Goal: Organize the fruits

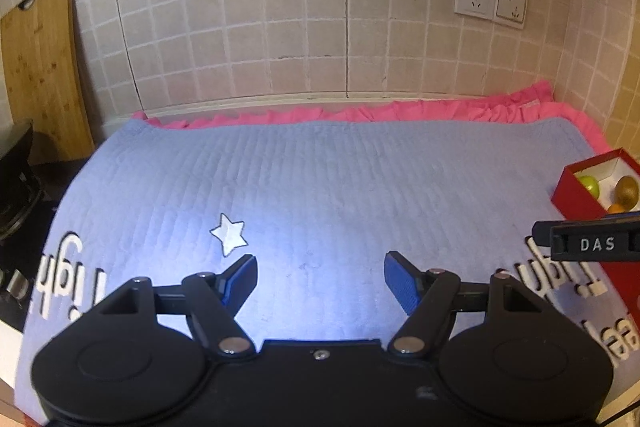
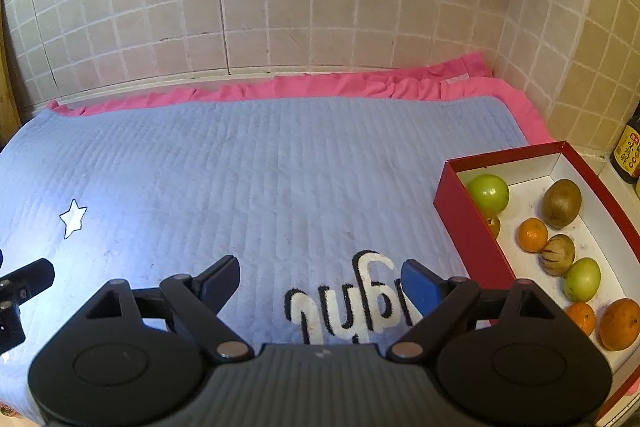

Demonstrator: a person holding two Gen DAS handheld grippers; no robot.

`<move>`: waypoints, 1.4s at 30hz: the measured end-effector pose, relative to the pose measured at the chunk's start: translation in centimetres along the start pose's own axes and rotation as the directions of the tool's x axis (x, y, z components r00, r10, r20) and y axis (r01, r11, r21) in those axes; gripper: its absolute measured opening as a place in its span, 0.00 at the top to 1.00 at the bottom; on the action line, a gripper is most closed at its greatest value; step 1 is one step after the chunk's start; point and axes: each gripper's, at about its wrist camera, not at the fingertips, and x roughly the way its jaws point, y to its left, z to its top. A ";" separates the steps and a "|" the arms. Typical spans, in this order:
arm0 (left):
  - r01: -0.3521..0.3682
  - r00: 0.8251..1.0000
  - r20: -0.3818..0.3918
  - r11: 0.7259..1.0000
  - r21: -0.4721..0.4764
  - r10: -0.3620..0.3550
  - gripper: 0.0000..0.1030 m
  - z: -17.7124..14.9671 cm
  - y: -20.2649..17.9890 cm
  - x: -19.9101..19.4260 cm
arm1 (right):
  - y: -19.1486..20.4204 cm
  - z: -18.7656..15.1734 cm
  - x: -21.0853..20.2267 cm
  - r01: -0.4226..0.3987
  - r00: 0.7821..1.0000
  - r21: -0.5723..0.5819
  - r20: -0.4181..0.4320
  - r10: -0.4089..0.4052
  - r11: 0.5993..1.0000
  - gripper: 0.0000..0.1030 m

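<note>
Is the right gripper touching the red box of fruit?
Apart. The right wrist view shows the right gripper open over the blue mat, clear of the red box.

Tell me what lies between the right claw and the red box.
Only bare blue mat, with white lettering, separates the right claw from the red box, per the right wrist view.

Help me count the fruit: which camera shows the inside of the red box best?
The right wrist view. There the red box lies open to the camera, with its white floor and about eight fruits in sight. The left wrist view catches only one corner at the frame edge, with three fruits, partly behind the right gripper.
</note>
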 end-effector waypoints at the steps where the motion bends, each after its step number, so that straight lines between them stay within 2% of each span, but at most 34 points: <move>1: 0.004 1.000 0.000 1.000 0.000 -0.004 0.19 0.0 0.0 0.0 | 0.0 0.0 0.0 -0.001 1.000 -0.002 0.000 0.001 1.000 0.13; 8: 0.036 0.999 -0.010 0.999 -0.023 -0.036 0.19 0.3 0.5 0.5 | 0.3 0.0 0.3 -0.012 1.000 -0.007 -0.004 0.012 1.000 0.13; 11: 0.156 0.986 -0.047 0.979 -0.131 -0.163 0.19 0.5 2.0 1.0 | 0.2 0.0 0.1 -0.052 0.999 0.012 -0.004 0.052 0.999 0.13; 12: 0.173 0.982 -0.052 0.971 -0.167 -0.184 0.19 0.5 2.4 1.1 | 0.1 0.1 0.0 -0.056 0.998 0.017 -0.005 0.056 0.998 0.13; 14: 0.144 0.986 -0.057 0.972 -0.188 -0.157 0.19 0.4 2.8 1.3 | 0.2 0.1 -0.2 -0.049 0.999 0.014 0.005 0.049 0.999 0.13; 16: 0.064 0.996 -0.053 0.988 -0.138 -0.072 0.19 0.3 2.4 1.4 | 0.3 0.0 -0.3 -0.027 0.999 -0.003 0.016 0.028 1.000 0.13; 18: 0.023 0.998 -0.052 0.995 -0.100 -0.028 0.19 0.3 1.9 1.4 | 0.2 0.0 -0.2 -0.015 1.000 -0.008 0.012 0.015 1.000 0.13; 22: 0.052 0.997 -0.060 0.994 -0.095 -0.058 0.19 0.4 1.5 1.6 | -0.4 0.1 0.1 -0.024 1.000 0.021 -0.003 0.024 0.999 0.13; 26: 0.040 0.997 -0.061 0.998 -0.054 -0.043 0.19 0.5 0.6 1.8 | -0.8 0.1 -0.1 -0.010 1.000 0.025 0.005 0.010 1.000 0.13; 29: 0.078 0.994 -0.073 0.995 -0.067 -0.082 0.19 0.6 0.3 2.1 | -1.1 0.0 0.5 -0.012 1.000 0.037 -0.018 0.013 0.999 0.13; 34: 0.056 0.996 -0.070 0.998 -0.033 -0.058 0.19 0.6 -0.4 2.3 | -1.5 -0.2 1.2 -0.013 0.999 0.059 -0.041 0.015 0.998 0.13; 38: 0.105 0.991 -0.081 0.992 -0.073 -0.111 0.19 0.7 -0.1 2.5 | -1.6 -0.4 1.5 0.006 0.999 0.051 -0.051 -0.003 0.999 0.13; 42: 0.081 0.993 -0.086 0.995 -0.054 -0.085 0.19 0.6 -0.3 2.7 | -2.1 -0.6 1.7 -0.008 0.999 0.065 -0.053 0.011 0.998 0.13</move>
